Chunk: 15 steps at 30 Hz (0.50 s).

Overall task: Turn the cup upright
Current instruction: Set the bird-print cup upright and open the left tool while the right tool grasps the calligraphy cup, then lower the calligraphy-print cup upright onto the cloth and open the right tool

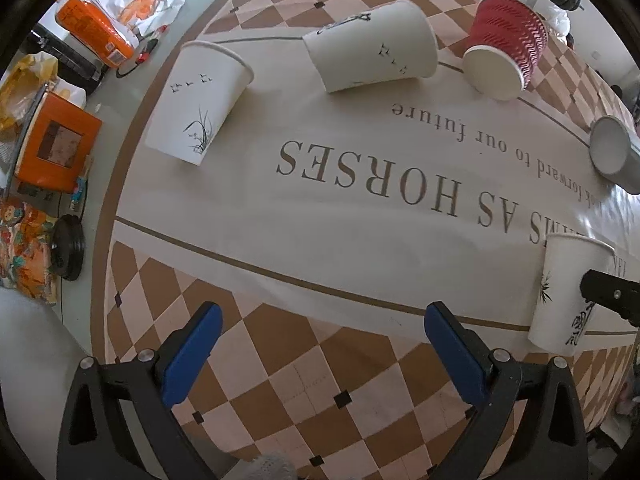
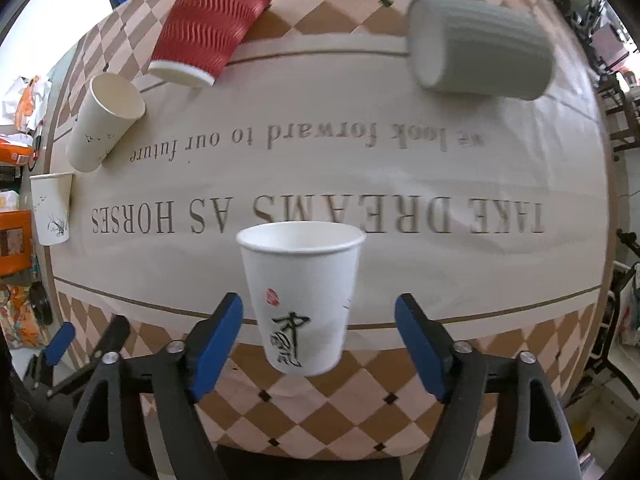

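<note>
A white paper cup with black calligraphy (image 2: 302, 296) stands upright on the table, between the open fingers of my right gripper (image 2: 319, 322), which do not touch it. It also shows in the left wrist view (image 1: 564, 296) at the right. My left gripper (image 1: 322, 330) is open and empty over the checkered border. A white cup with birds (image 1: 370, 62) lies on its side at the back. A red ripple cup (image 1: 506, 50) and a grey cup (image 1: 614, 152) also lie on their sides. Another white cup with grass print (image 1: 198, 100) stands upright at the left.
The round table (image 1: 360, 208) carries a cloth with large printed lettering. Orange boxes (image 1: 60, 146), bags and a black lid (image 1: 68, 248) crowd the surface beyond the table's left edge. The left gripper shows in the right wrist view (image 2: 60, 344) at lower left.
</note>
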Each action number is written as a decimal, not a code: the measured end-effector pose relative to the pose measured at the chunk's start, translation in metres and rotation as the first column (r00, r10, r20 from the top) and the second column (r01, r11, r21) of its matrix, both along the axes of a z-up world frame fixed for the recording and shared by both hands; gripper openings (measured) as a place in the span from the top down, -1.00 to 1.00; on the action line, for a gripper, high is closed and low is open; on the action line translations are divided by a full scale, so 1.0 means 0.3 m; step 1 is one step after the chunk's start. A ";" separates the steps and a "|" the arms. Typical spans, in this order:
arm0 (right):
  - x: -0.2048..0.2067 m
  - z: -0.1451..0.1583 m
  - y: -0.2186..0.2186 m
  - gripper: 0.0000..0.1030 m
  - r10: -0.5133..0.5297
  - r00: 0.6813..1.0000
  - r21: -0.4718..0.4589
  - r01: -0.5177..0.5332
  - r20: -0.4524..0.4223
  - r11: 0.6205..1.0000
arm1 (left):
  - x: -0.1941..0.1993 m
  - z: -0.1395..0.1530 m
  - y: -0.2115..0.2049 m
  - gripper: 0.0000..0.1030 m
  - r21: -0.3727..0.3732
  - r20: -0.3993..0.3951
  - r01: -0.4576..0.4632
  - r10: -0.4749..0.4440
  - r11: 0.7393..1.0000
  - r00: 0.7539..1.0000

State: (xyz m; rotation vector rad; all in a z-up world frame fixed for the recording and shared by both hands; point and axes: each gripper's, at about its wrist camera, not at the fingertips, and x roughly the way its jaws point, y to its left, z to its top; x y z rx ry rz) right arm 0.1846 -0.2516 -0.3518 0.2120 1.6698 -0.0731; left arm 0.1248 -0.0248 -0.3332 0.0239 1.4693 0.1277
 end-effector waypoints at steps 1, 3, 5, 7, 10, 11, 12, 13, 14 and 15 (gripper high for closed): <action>0.010 -0.014 0.006 -0.43 0.003 1.000 0.001 -0.003 -0.012 1.000 | 0.003 -0.006 0.004 -1.00 0.003 -0.001 0.004 -0.004 1.000 1.000; 0.024 -0.039 0.026 -0.32 0.011 0.999 0.008 -0.011 -0.036 1.000 | 0.008 -0.012 0.011 -1.00 0.002 -0.005 0.010 -0.010 1.000 1.000; 0.032 -0.061 0.041 -0.21 0.009 0.998 0.020 -0.008 -0.059 1.000 | 0.015 -0.021 0.016 -1.00 -0.002 -0.013 0.017 -0.017 1.000 1.000; 0.037 -0.055 0.053 -0.19 0.009 0.999 0.018 -0.008 -0.045 1.000 | 0.019 -0.034 0.021 -1.00 -0.011 -0.023 0.026 -0.027 1.000 0.999; 0.039 -0.061 0.060 -0.19 -0.009 0.999 0.032 0.010 -0.041 0.999 | 0.019 -0.049 0.023 -1.00 -0.029 -0.043 0.048 -0.049 0.998 0.998; 0.039 -0.060 0.061 -0.18 -0.016 0.999 0.039 0.017 -0.036 0.999 | 0.018 -0.054 0.023 -1.00 -0.030 -0.048 0.057 -0.058 0.998 0.997; 0.039 -0.060 0.062 -0.17 -0.023 0.999 0.044 0.024 -0.032 0.999 | 0.018 -0.057 0.021 -1.00 -0.027 -0.051 0.065 -0.066 0.998 0.997; 0.043 -0.056 0.059 -0.17 -0.031 0.999 0.047 0.032 -0.028 0.998 | 0.016 -0.059 0.021 -1.00 -0.025 -0.053 0.072 -0.074 0.997 0.996; 0.040 -0.051 0.057 -0.16 -0.040 0.999 0.050 0.041 -0.018 0.998 | 0.016 -0.062 0.019 -1.00 -0.024 -0.055 0.078 -0.079 0.997 0.995; 0.037 -0.044 0.055 -0.16 -0.052 0.999 0.054 0.052 -0.001 0.997 | 0.017 -0.063 0.020 -1.00 -0.025 -0.057 0.083 -0.084 0.996 0.995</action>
